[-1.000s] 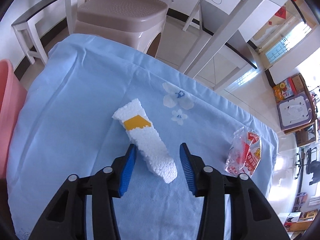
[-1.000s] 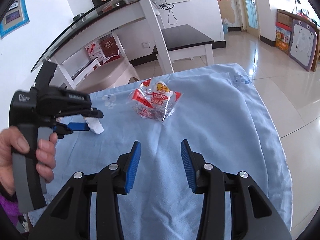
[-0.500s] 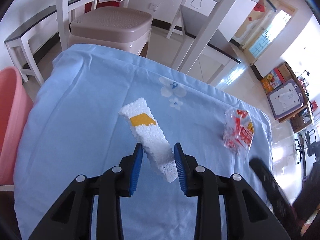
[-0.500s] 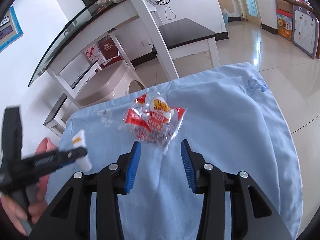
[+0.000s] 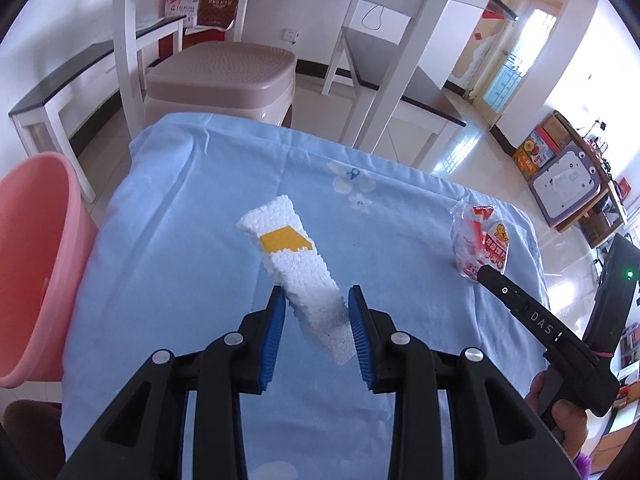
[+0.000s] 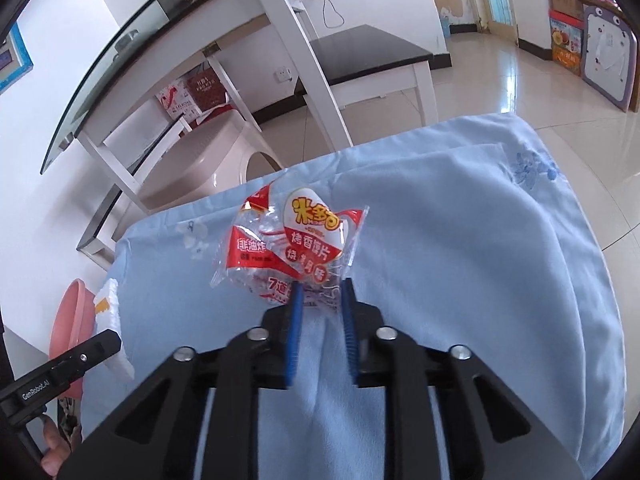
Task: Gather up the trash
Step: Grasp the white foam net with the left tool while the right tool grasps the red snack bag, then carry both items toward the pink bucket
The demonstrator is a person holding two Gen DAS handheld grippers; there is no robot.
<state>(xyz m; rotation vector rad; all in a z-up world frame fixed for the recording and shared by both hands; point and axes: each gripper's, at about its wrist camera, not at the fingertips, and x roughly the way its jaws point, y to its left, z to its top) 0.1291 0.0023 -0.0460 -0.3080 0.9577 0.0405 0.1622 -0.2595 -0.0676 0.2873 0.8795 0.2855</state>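
Observation:
My left gripper (image 5: 316, 300) is shut on a white foam block (image 5: 296, 264) with a yellow patch and holds its near end above the blue tablecloth (image 5: 180, 264). The block also shows at the left of the right wrist view (image 6: 108, 304). My right gripper (image 6: 322, 292) is closed on the near edge of a clear red-and-white snack wrapper (image 6: 296, 244), which looks lifted off the cloth. The wrapper shows at the right in the left wrist view (image 5: 480, 244), with the right gripper's tip touching it.
A pink basin (image 5: 36, 264) stands beside the table's left edge, also seen in the right wrist view (image 6: 72, 320). A beige plastic stool (image 5: 220, 76) and a white glass-topped table (image 5: 392, 80) stand beyond the far edge. The cloth (image 6: 480, 280) is wrinkled.
My left gripper closed on the foam block and raised it. My right gripper moved forward to the wrapper and closed on its edge.

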